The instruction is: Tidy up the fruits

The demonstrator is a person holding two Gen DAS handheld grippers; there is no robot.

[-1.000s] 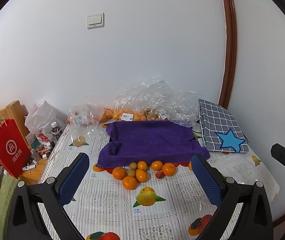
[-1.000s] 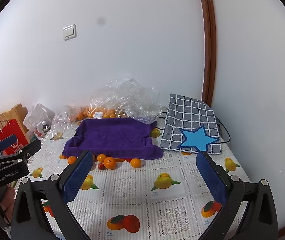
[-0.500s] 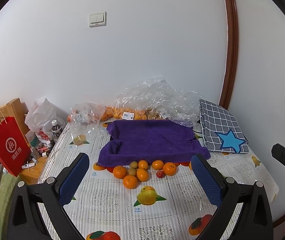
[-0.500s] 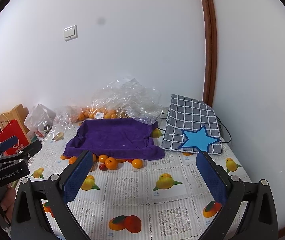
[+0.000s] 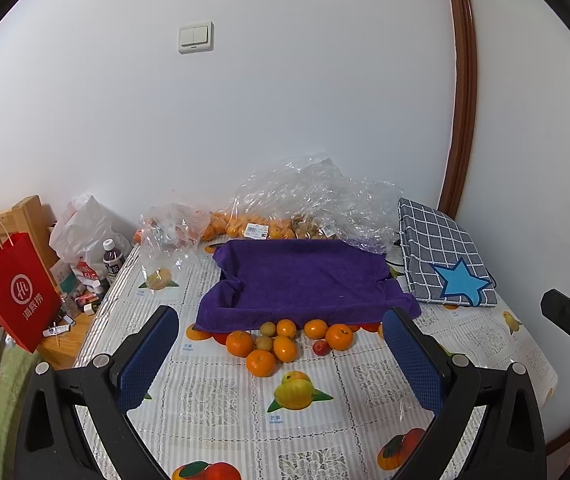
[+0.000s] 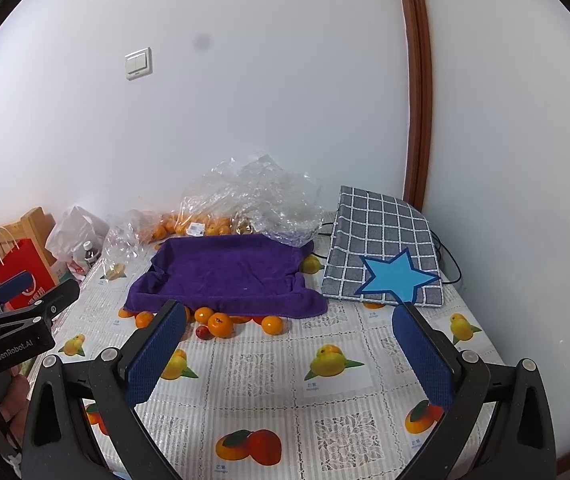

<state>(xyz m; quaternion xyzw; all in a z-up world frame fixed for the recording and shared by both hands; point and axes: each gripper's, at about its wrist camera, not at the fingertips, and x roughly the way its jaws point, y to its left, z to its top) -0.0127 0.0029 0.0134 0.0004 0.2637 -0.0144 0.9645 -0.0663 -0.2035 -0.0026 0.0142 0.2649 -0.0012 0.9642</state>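
Presently both tools hang above the near part of the table (image 5: 213, 396), touching nothing. Left gripper (image 5: 281, 354): jaws spread wide, empty. Right gripper (image 6: 289, 352): jaws spread wide, empty.

Loose fruit lies in a cluster on the fruit-print tablecloth, touching or just beside the front edge of the purple towel (image 5: 305, 280): several mandarins (image 5: 261, 362), two small tan fruits (image 5: 264, 343), possibly longans, and one small red fruit (image 5: 320, 347). More oranges sit in clear plastic bags (image 5: 309, 204) behind the towel, against the wall. A checked cushion (image 6: 381, 248) lies to the right.

Assessment: the mandarins look light, round and soft-skinned, liable to roll and to bruise under hard squeeze. Grip each across its widest girth, gently. The tan and red fruits are smaller, so the pads must close further. Sorting not yet begun.
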